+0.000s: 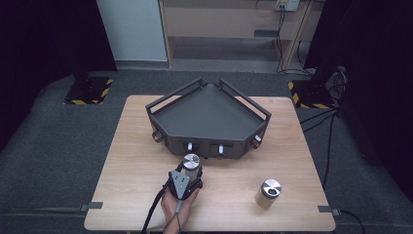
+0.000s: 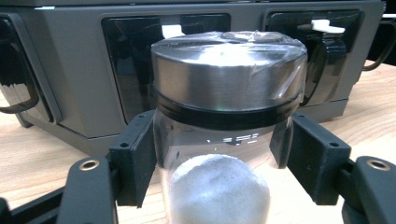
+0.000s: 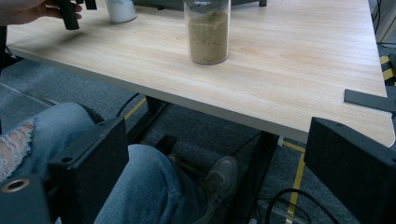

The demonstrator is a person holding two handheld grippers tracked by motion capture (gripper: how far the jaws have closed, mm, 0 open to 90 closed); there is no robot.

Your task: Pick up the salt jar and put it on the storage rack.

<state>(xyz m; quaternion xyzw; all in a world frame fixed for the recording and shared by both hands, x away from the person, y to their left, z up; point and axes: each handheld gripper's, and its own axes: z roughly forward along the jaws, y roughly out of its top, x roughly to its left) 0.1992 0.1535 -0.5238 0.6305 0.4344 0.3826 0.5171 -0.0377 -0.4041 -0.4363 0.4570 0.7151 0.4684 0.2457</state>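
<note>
The left gripper point(image 1: 191, 171) is clamping the near jar point(image 1: 191, 165) of white powder; the right gripper point(image 3: 215, 154) is hanging wide open, holding nothing.

A dark corner tray point(image 1: 209, 114) and a jar of seemingly tan powder point(image 1: 268, 193) sit on the table point(image 1: 126, 161).

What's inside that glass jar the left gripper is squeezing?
The jar holds white powder filling its lower part; the space beneath the steel lid is empty. The jar's bottom is out of frame.
</note>
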